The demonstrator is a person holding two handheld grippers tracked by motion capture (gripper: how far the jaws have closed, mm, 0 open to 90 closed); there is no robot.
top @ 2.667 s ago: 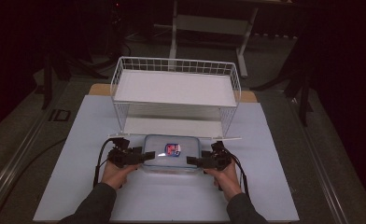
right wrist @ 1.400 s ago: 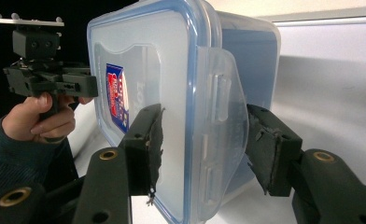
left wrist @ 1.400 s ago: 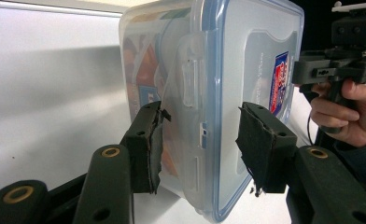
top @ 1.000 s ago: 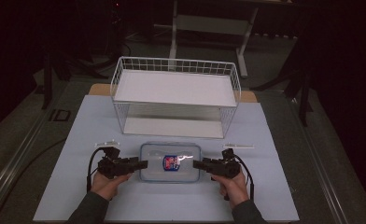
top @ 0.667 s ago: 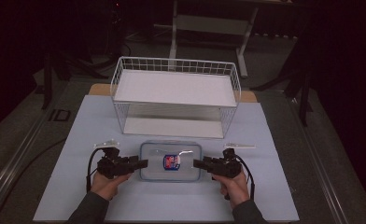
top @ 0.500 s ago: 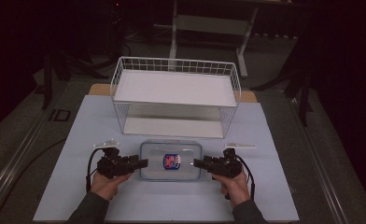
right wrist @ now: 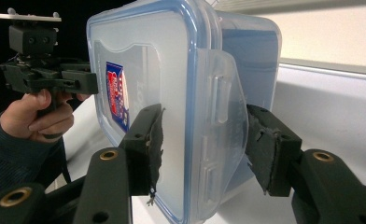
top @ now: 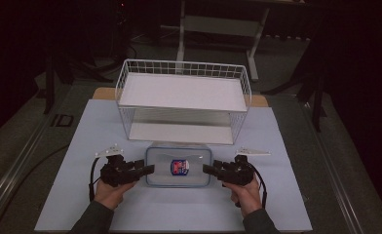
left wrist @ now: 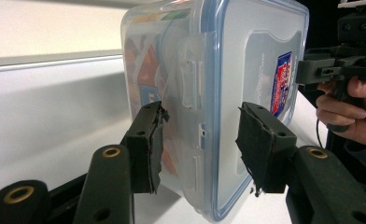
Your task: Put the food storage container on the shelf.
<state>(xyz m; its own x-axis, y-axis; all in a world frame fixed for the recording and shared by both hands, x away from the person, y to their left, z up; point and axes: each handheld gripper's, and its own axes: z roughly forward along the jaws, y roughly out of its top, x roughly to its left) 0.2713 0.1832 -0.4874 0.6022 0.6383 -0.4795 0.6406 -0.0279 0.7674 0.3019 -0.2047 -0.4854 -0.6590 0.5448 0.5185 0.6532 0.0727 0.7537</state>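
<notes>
1. The container [top: 179, 166] lies on the white surface [top: 296, 195] just in front of the wire rack [top: 184, 105], its far edge close to the rack's lower shelf. Bare surface lies open to the left, right and near side, out to the sheet's edges.
2. The left hand-held gripper [top: 147, 169] is at the container's left short end. In the left gripper view its jaws stand apart, one on each side of the lidded rim at the side clip [left wrist: 190, 79]; the left pad is at the container's wall, while a clear gap shows before the right pad [left wrist: 258, 140].
3. The right hand-held gripper [top: 207, 169] is at the right short end, jaws likewise apart and straddling the clip flap [right wrist: 221, 116]. Whether its pads touch, I cannot tell.
4. The container lies flat, lid up, with its label [top: 179, 167] facing the ceiling. Its long axis runs left to right, parallel to the rack's front.
</notes>
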